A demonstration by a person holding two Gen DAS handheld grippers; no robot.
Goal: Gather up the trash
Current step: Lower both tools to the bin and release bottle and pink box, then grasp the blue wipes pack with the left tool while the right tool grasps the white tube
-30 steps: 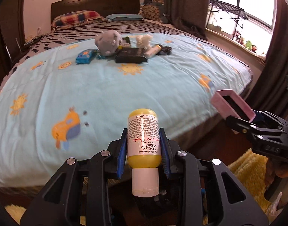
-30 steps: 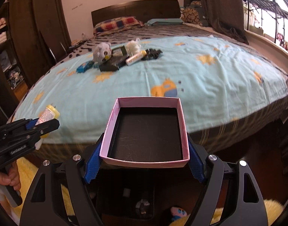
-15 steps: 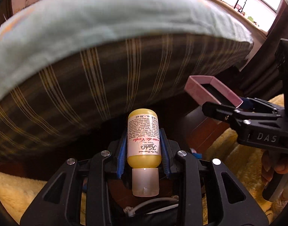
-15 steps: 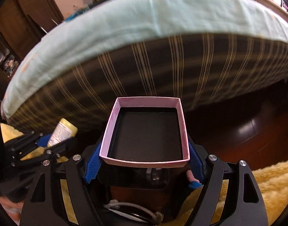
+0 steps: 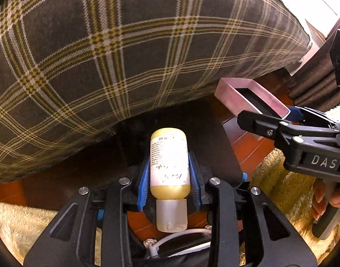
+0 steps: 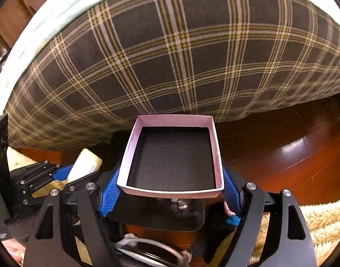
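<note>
A small yellow bottle (image 5: 170, 162) with a white label and a clear cap sits between blue pads, and my left gripper (image 5: 169, 158) is shut on it, cap end toward the camera. My right gripper (image 6: 171, 174) is shut on a shallow pink box (image 6: 176, 118) with a black inside, gripping its two side walls. In the left wrist view the right gripper (image 5: 287, 122) and the pink box (image 5: 236, 93) are at the right. In the right wrist view the left gripper (image 6: 59, 174) and the bottle (image 6: 85, 164) are low at the left. Both grippers point steeply down beside the bed.
The plaid side of the bed (image 5: 125, 55) fills the view ahead. Below lie a dark wooden floor (image 6: 281, 151), a shaggy cream rug (image 5: 274, 187), a black object (image 6: 156, 213) under the grippers and a white cable (image 6: 147, 242). A hand (image 5: 325, 198) holds the right gripper's handle.
Both grippers have sunk from above the bed top to beside its plaid side and tilted down toward the floor. The bottle and the pink box stay held.
</note>
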